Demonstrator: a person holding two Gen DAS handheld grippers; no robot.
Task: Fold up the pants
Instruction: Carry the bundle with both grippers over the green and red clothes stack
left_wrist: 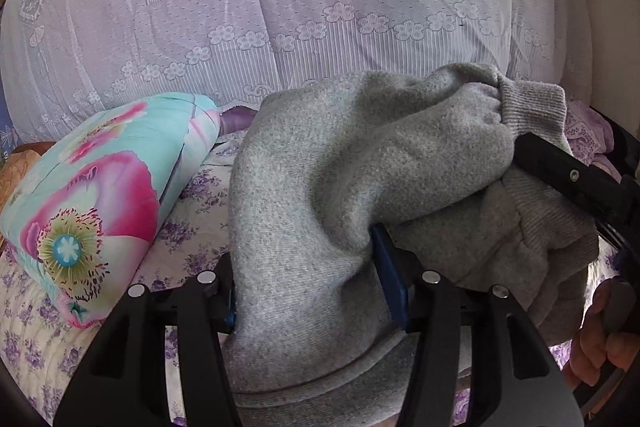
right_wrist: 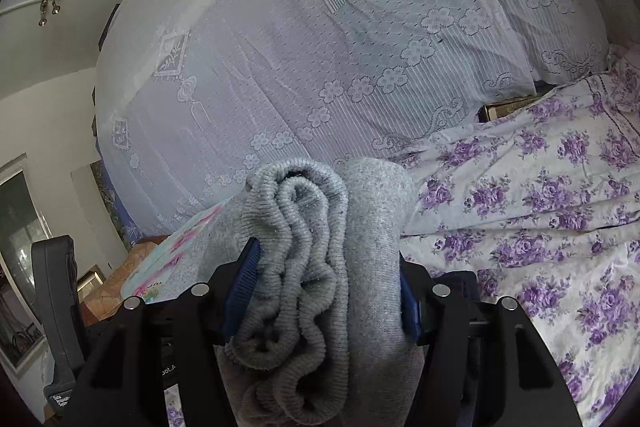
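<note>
Here we hold the grey sweatpants (left_wrist: 320, 187) bunched at lower centre above the floral bedsheet (right_wrist: 520, 195), left gripper (left_wrist: 308, 291) and right gripper (right_wrist: 320, 291) both clamped on fabric. We judge folding barely begun; next, spread them flat.

Right claw (right_wrist: 320, 291) clamps bunched grey pants (right_wrist: 320, 227) above floral bedsheet (right_wrist: 540, 207)

left gripper (left_wrist: 312, 275) fingers clamped on grey pants (left_wrist: 320, 187), right gripper (right_wrist: 320, 291) fingers clamped likewise
</note>
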